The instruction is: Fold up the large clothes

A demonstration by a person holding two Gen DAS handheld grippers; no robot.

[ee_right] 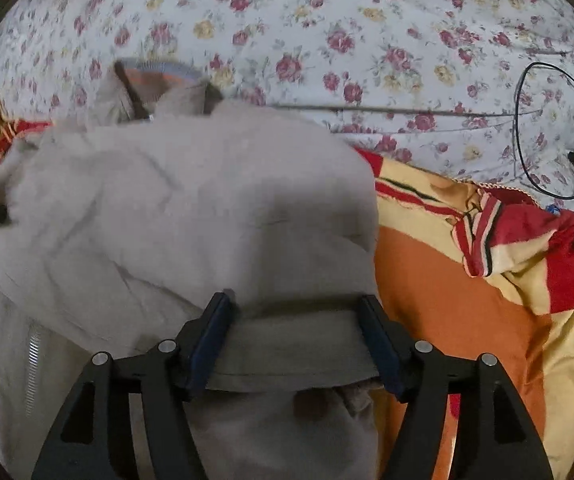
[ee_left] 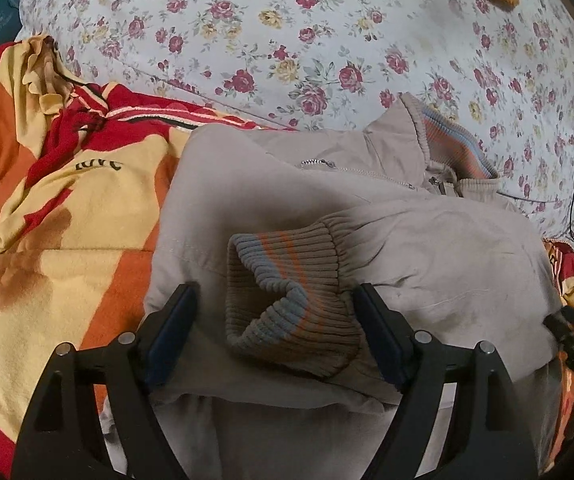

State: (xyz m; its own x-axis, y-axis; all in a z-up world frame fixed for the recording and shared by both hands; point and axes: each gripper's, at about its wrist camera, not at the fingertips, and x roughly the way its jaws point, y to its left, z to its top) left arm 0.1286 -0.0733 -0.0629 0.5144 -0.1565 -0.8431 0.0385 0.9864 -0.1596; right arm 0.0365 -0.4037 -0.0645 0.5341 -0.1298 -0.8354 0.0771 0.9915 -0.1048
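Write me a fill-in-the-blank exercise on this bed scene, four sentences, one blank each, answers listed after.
1. The beige jacket lies partly on a red, orange and yellow ____.
2. Between the open left claw fingers sits the jacket's ribbed ____.
3. The bedsheet is printed with ____.
4. The right claw straddles a fold of the ____ with its pads apart.

Answers: blanket; cuff; flowers; jacket

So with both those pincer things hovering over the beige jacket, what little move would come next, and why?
Probably draw both away. The left gripper stands open around the ribbed cuff, which already lies folded across the beige jacket. The right gripper is open over a folded edge of it. Neither seems to pinch cloth, so a fresh grip at the hem likely follows.
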